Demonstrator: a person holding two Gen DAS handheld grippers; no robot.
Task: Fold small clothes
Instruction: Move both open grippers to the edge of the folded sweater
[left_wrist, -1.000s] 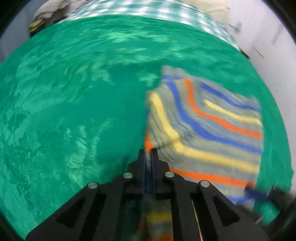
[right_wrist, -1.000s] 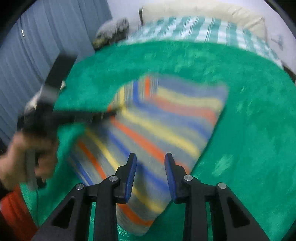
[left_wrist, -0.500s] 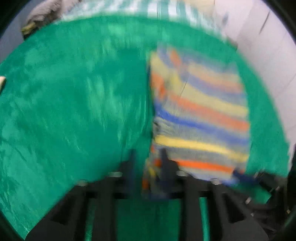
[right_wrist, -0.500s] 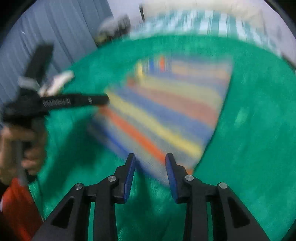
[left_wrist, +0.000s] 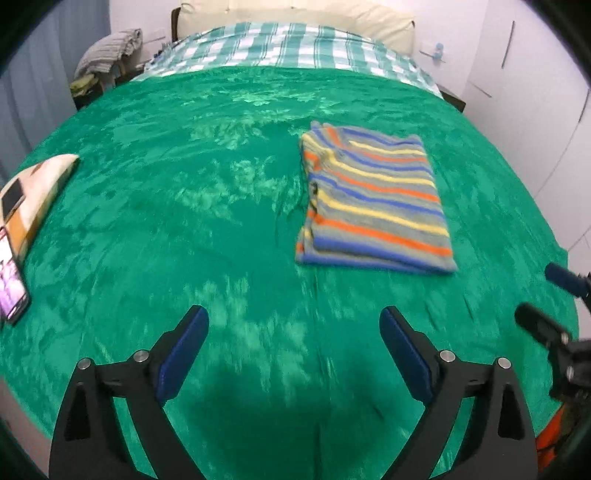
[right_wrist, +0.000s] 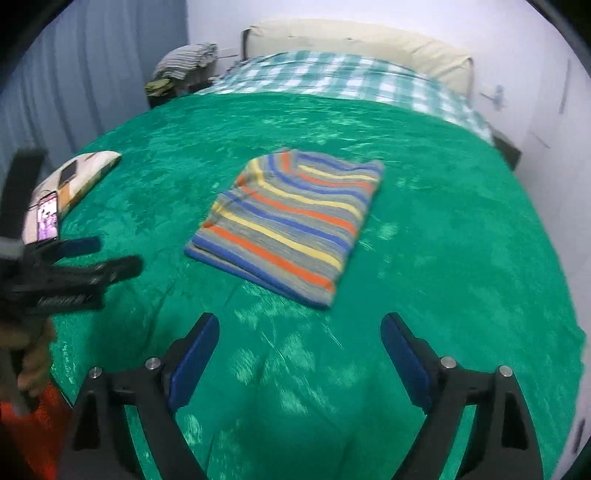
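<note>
The grey knit garment with blue, orange and yellow stripes (left_wrist: 373, 199) lies folded into a compact rectangle on the green plush blanket (left_wrist: 184, 221), towards the right of the bed and apart from both tools; the fold looks finished, so the step in hand is a clean release; the left gripper (left_wrist: 293, 332) has just been opening and stands wide with nothing between its jaws; the right gripper (right_wrist: 299, 339) likewise, wide and empty; best to draw both well clear without snagging the near edge; a patterned pillow bearing phones (right_wrist: 74, 177) sits far left.
</note>
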